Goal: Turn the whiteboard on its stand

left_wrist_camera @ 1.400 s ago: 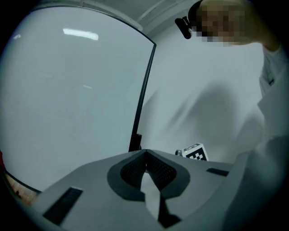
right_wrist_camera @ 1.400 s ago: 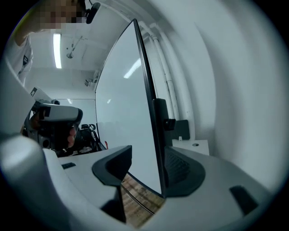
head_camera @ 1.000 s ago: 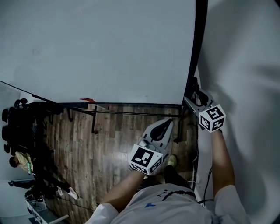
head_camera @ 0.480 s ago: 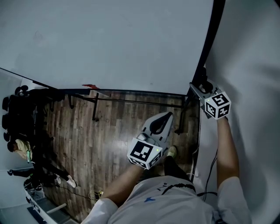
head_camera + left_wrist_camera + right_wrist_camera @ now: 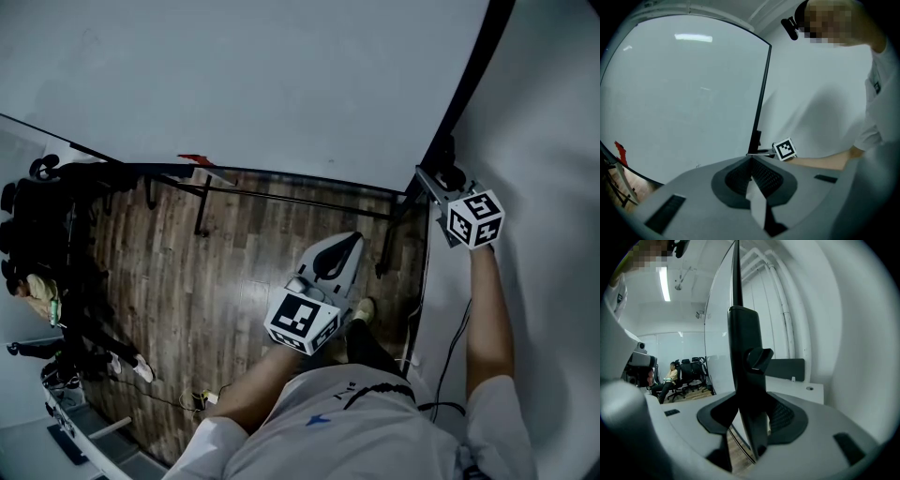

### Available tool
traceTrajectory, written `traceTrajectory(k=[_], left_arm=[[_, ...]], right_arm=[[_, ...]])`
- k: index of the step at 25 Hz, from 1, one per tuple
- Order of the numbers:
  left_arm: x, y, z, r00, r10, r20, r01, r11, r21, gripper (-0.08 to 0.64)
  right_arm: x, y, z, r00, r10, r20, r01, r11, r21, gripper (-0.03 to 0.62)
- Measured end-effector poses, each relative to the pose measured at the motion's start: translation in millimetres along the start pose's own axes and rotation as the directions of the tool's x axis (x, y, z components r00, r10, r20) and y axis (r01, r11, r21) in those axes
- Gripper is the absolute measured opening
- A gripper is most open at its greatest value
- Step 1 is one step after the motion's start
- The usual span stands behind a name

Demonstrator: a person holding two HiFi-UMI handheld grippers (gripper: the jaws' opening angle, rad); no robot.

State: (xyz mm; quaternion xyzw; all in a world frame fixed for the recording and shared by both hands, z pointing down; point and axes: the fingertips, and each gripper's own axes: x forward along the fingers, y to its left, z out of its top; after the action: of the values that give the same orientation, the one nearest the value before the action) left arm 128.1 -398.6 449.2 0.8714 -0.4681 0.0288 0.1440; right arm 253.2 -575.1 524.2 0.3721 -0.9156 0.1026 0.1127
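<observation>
The whiteboard [image 5: 234, 84] fills the top of the head view, with its black side frame [image 5: 464, 84] slanting down at the right. My right gripper [image 5: 436, 173] is at the lower end of that frame. In the right gripper view the black frame post [image 5: 740, 357] stands between the jaws of my right gripper [image 5: 751, 398], which have just been closing and now hold it. My left gripper [image 5: 354, 242] hangs over the floor in front of the board, shut and holding nothing. In the left gripper view its tips [image 5: 751, 158] point at the frame [image 5: 761, 93].
The stand's black legs and crossbar [image 5: 202, 220] rest on the wooden floor [image 5: 234, 300]. A red item [image 5: 192, 161] lies at the board's lower edge. Office chairs [image 5: 37, 234] and a seated person [image 5: 33, 291] are at the left. A white wall [image 5: 553, 112] and a cable [image 5: 450, 347] are at the right.
In the head view the board's right frame and the right gripper on it have shifted right. The left gripper has drifted down and left, toward the person's body.
</observation>
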Motion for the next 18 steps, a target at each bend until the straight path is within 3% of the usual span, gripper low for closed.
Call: traceTrajectory(k=[7, 18], left_arm=[[-21.8, -10.5, -15.3, 1.000, -0.023, -0.003, 0.023, 1.000, 0.009, 0.011], [-100.8, -17.0, -38.9, 0.999, -0.040, 0.004, 0.040, 0.999, 0.005, 0.011]], right_arm=[[-17.1, 54.3, -23.5, 0.999, 0.037, -0.005, -0.037, 0.999, -0.003, 0.184], [-46.6, 108.5, -48.1, 1.000, -0.028, -0.013, 0.029, 0.999, 0.027, 0.184]])
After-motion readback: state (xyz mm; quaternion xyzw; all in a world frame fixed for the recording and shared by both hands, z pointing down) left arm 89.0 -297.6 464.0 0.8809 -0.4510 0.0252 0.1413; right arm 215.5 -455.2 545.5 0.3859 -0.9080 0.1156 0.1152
